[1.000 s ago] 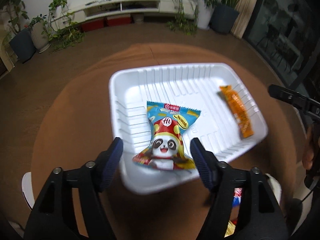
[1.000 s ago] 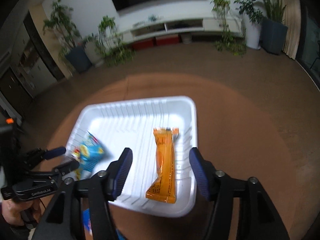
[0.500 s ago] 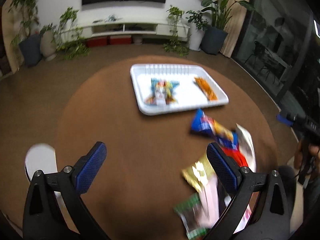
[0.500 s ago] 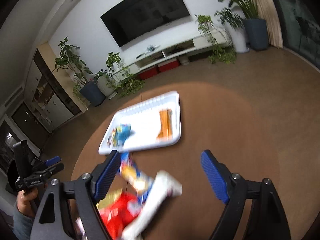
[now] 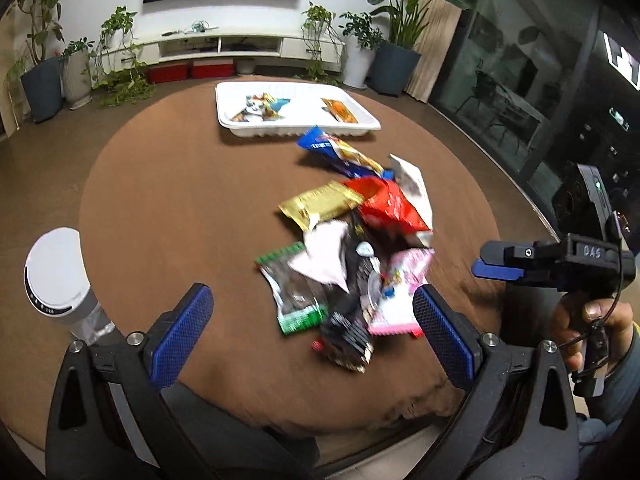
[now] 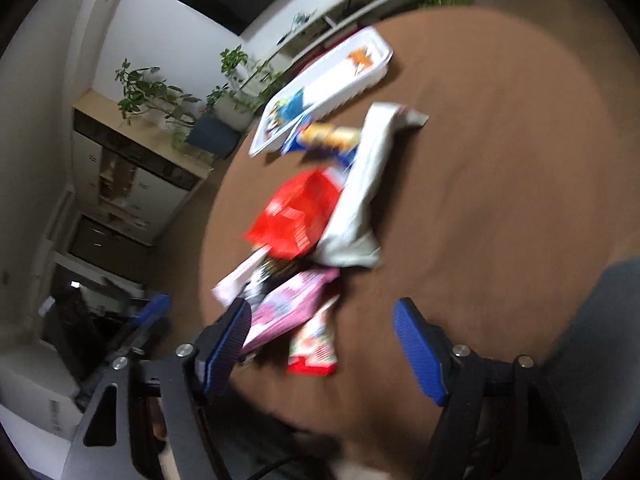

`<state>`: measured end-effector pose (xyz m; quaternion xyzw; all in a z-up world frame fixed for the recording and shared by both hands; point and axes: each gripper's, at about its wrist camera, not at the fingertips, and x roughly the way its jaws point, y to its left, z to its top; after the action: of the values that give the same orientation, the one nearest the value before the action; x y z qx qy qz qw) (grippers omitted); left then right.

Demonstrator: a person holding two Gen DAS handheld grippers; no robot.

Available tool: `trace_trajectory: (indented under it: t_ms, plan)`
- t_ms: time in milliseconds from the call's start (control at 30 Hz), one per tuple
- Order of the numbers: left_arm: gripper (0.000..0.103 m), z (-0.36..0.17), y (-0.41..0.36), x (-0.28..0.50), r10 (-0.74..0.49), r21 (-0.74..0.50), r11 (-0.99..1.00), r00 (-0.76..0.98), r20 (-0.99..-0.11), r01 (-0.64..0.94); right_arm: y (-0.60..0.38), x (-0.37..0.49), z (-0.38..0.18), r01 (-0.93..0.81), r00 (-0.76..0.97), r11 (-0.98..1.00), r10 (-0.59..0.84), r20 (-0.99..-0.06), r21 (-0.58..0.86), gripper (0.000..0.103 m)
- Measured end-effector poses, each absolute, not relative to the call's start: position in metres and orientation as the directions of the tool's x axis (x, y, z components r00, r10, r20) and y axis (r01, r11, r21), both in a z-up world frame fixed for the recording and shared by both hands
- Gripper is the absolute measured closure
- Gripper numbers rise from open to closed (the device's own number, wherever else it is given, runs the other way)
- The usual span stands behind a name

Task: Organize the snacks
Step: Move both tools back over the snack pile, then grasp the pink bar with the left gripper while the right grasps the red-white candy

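White tray [image 5: 236, 120], two snack packets [image 5: 260, 107]

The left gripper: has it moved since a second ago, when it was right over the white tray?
Yes. The left gripper has pulled back from the white tray, which now lies far across the table.

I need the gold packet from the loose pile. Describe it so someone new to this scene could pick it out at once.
Start at the white tray on the far side of the round brown table, then come toward the camera to the heap of loose snacks. The gold packet lies at the heap's left edge, partly under the red bag. It is the pile's only shiny metallic-gold wrapper.
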<state>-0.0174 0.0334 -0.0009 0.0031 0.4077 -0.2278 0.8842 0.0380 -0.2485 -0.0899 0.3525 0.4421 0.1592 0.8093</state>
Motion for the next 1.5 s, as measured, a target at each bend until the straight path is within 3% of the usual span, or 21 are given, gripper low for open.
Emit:
trace_trajectory:
  t_ms: [100, 233, 367, 567, 800, 967, 1267, 1433, 1500]
  plan:
    - [0.002, -0.004, 0.027, -0.026, -0.406, -0.170, 0.888, 0.557, -0.725, 0.427, -0.234, 0.038, -0.092, 0.037, 0.532, 0.680, 0.607, -0.590, 0.732, 0.031]
    - [0.004, 0.003, 0.014, -0.024, -0.402, -0.123, 0.877, 0.567, -0.719, 0.465, -0.214, 0.037, -0.096, 0.030, 0.512, 0.791, 0.513, -0.689, 0.611, 0.037]
    - [0.015, 0.006, -0.011, -0.015, -0.414, -0.077, 0.838, 0.537, -0.735, 0.540, -0.204, 0.034, -0.099, 0.017, 0.506, 0.877, 0.406, -0.761, 0.480, 0.041]
    - [0.025, 0.005, -0.057, -0.004, -0.377, 0.015, 0.758, 0.456, -0.806, 0.652, -0.205, 0.030, -0.101, -0.028, 0.510, 0.916, 0.357, -0.783, 0.399, 0.045]
    - [0.045, -0.016, -0.094, 0.017, -0.294, 0.069, 0.700, 0.375, -0.879, 0.711, -0.205, 0.029, -0.105, -0.030, 0.505, 0.918, 0.355, -0.787, 0.395, 0.049]
    - [0.051, -0.026, -0.102, 0.025, -0.252, 0.088, 0.677, 0.343, -0.905, 0.731, -0.210, 0.026, -0.105, -0.023, 0.507, 0.914, 0.360, -0.783, 0.405, 0.049]
    - [0.052, -0.037, -0.115, 0.035, -0.193, 0.128, 0.622, 0.310, -0.931, 0.772, -0.209, 0.024, -0.106, -0.033, 0.498, 0.917, 0.359, -0.789, 0.397, 0.049]
    - [0.060, -0.039, -0.120, 0.037, -0.187, 0.127, 0.584, 0.285, -0.940, 0.802, -0.202, 0.025, -0.105, -0.050, 0.495, 0.915, 0.370, -0.786, 0.400, 0.049]
    - [0.068, -0.039, -0.121, 0.038, -0.180, 0.125, 0.565, 0.270, -0.946, 0.815, -0.197, 0.026, -0.107, -0.062, 0.488, 0.916, 0.374, -0.788, 0.396, 0.049]
